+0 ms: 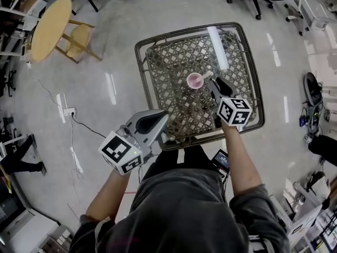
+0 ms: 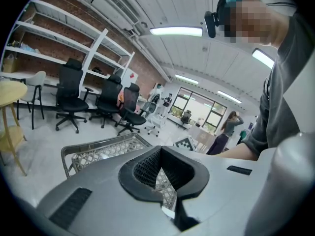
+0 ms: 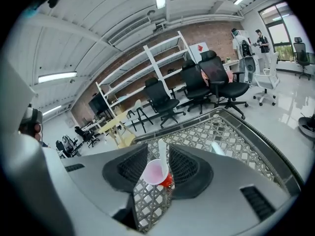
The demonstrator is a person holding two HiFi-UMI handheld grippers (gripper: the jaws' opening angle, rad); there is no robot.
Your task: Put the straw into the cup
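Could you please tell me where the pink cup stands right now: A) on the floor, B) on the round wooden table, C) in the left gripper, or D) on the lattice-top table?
D: the pink cup stands on the lattice-top table, just ahead of the right gripper.

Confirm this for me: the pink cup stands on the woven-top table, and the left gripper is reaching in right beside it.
One thing is wrong: it is the right gripper that reaches in beside the pink cup, not the left. The head view shows the left gripper held back by the near edge of the woven-top table. The cup does stand on that table.
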